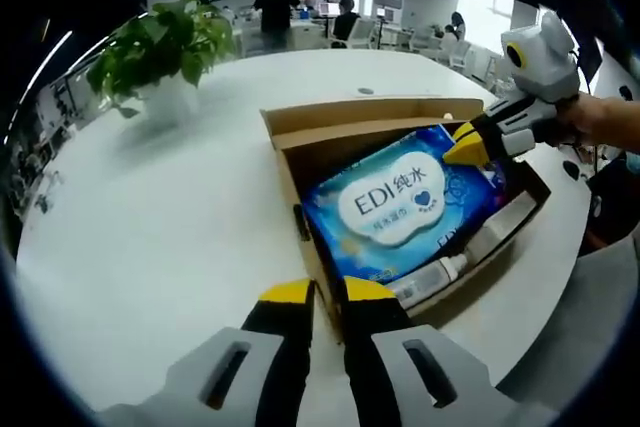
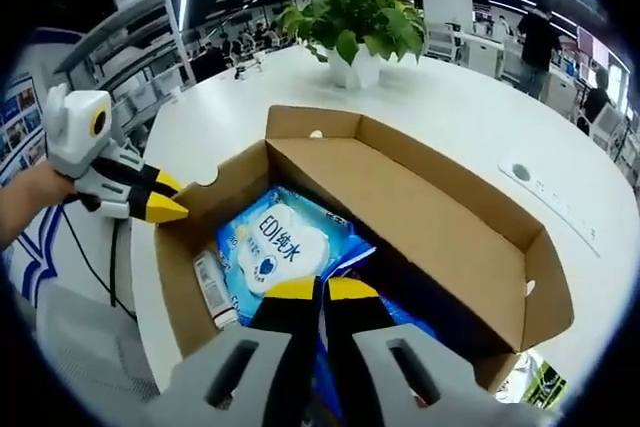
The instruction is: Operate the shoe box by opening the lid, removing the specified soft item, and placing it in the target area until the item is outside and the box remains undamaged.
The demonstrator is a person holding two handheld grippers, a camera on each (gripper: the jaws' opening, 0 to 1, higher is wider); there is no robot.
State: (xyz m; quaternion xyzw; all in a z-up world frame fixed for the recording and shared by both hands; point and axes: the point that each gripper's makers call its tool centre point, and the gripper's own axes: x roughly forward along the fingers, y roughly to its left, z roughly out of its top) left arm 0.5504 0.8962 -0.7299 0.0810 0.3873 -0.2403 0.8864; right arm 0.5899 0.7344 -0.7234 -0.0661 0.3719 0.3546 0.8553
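Two grippers meet an open shoe box [image 2: 400, 217] on the white table [image 1: 150, 217]: left gripper [image 1: 328, 292] pinches its wall; right gripper [image 2: 321, 289], jaws together, touches the blue wet-wipes pack [image 2: 280, 247] inside.

We look down close into the open shoe box [image 1: 330, 137] [image 2: 440, 227] from opposite ends, sharing its interior.

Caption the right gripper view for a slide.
Right gripper over the blue wipes pack in the open shoe box.
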